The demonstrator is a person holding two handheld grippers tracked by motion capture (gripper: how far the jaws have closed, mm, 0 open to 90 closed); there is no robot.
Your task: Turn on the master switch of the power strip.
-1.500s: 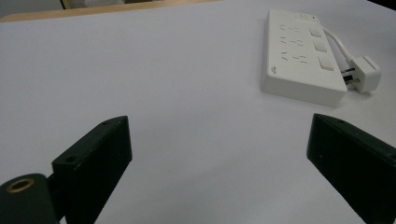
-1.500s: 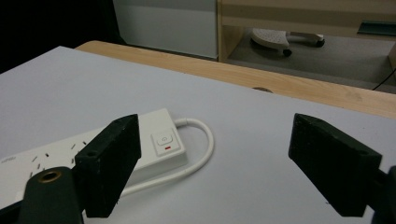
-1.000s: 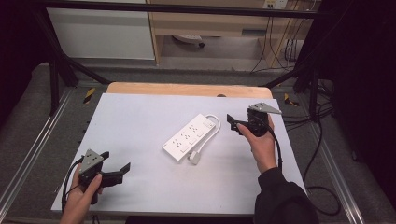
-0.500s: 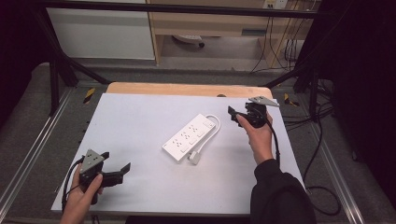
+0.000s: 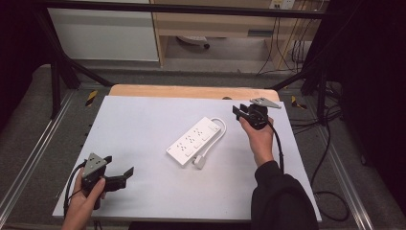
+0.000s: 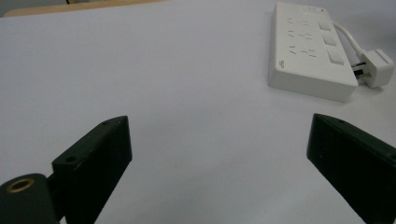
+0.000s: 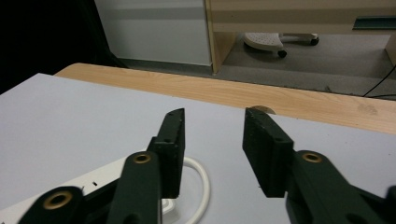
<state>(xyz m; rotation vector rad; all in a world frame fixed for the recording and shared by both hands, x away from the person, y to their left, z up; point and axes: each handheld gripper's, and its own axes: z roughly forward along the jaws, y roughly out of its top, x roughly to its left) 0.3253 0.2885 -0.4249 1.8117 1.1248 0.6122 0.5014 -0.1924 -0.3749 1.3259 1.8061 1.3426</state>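
Right tongs [image 5: 238,111] moved farther forward.

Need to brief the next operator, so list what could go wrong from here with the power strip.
1. The right hand-held gripper hangs open just past the cable loop; closing there may catch the cable rather than the power strip.
2. The plug lies loose beside the strip, so lifting the strip could drag or swing it.
3. The left hand-held gripper is far off, so the strip could slide if pushed.
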